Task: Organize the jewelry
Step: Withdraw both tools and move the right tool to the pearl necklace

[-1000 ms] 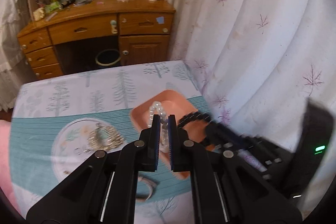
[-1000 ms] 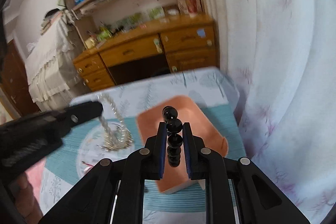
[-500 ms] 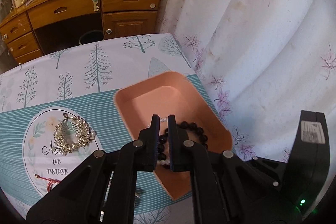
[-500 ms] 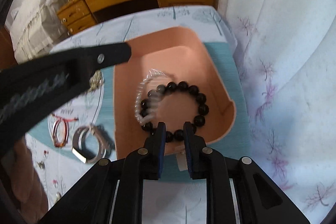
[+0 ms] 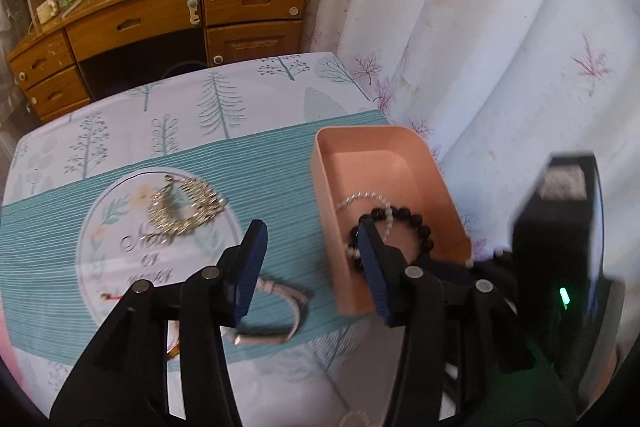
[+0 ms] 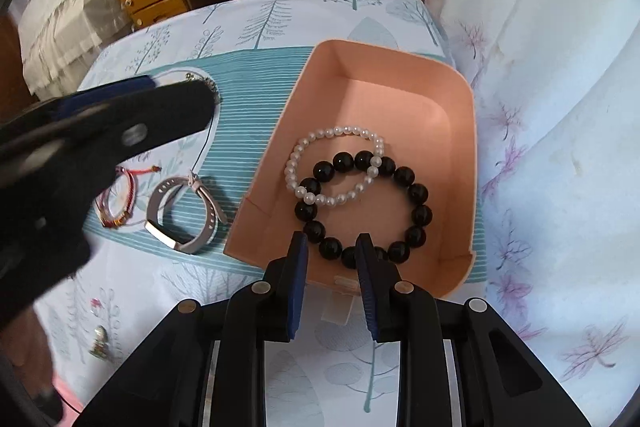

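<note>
A pink tray (image 6: 460, 95) (image 5: 400, 143) on the table holds a white pearl bracelet (image 6: 316, 141) (image 5: 362, 195) and a black bead bracelet (image 6: 418, 193) (image 5: 416, 221) that overlap. My right gripper (image 6: 331, 247) is open and empty at the tray's near rim, just above the black beads. My left gripper (image 5: 310, 235) is open and empty, its jaws straddling the tray's left wall; it also shows at the left of the right wrist view (image 6: 140, 119). On the cloth lie a gold necklace (image 5: 184, 205), a grey watch band (image 6: 182, 217) (image 5: 276, 315) and a red cord bracelet (image 6: 118, 197).
The table carries a teal and white tree-print cloth (image 5: 224, 99). A white curtain (image 6: 560, 107) hangs close on the right. A wooden desk with drawers (image 5: 160, 15) stands beyond the table. A small trinket (image 6: 100, 341) lies near the front left.
Both grippers have opened and let go: the pearl bracelet and the black bead bracelet now lie in the tray. My left gripper has moved left and back.
</note>
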Tool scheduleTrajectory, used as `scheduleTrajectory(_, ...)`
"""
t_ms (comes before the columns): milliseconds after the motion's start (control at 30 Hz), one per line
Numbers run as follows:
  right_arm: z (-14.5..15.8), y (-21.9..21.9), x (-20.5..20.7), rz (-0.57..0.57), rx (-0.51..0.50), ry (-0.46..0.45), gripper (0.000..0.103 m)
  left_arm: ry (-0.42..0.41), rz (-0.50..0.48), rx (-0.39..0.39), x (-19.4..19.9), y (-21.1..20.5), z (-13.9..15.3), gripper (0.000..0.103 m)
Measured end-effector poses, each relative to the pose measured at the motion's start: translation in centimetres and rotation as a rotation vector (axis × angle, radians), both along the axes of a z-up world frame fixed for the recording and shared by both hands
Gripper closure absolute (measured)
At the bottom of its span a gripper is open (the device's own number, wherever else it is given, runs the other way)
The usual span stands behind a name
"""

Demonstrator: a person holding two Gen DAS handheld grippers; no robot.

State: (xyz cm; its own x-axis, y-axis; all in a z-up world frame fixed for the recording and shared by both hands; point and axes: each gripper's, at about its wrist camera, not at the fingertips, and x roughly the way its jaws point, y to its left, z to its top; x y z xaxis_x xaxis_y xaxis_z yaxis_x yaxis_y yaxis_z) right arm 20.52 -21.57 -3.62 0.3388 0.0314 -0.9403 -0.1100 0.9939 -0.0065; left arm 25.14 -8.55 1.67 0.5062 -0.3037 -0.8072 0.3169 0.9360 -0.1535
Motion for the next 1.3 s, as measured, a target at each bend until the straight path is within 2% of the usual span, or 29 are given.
scheduleTrajectory(167,0.1,1.5,-0.7,0.145,-0.084,0.018,0.078,-0.009,-0.021,0.001,-2.9,2.1,0.7,0.059)
scheduleTrajectory(367,0.4,2.3,-2.3,0.223,-0.144,0.008,0.078,-0.015,-0.013,0.038,-5.9,4.4,0.6,0.059)
scheduleTrajectory(633,4.3,2.9,-6.6,0.193,-0.032,-0.065,0.078,-0.015,0.012,0.075,-10.5,6.1,1.5,0.058)
scheduleTrajectory(700,5.5,3.3,-8.3,0.196,-0.009,-0.077,0.078,-0.02,0.021,0.085,-12.0,6.4,1.9,0.046)
scheduleTrajectory(867,7.8,4.0,-12.3,0.198,0.034,-0.091,0.077,-0.052,0.031,0.117,-15.8,6.7,2.9,0.039)
scheduleTrajectory(1000,8.9,4.4,-15.0,0.2,0.085,-0.103,0.067,-0.051,0.036,0.142,-18.4,6.9,3.0,0.038)
scheduleTrajectory(1133,9.7,4.8,-17.3,0.21,0.095,-0.12,0.067,-0.039,0.044,0.144,-20.1,7.3,2.8,0.037)
scheduleTrajectory(1300,10.0,5.3,-19.1,0.229,0.099,-0.119,0.067,-0.031,0.04,0.164,-21.7,7.9,2.5,0.03)
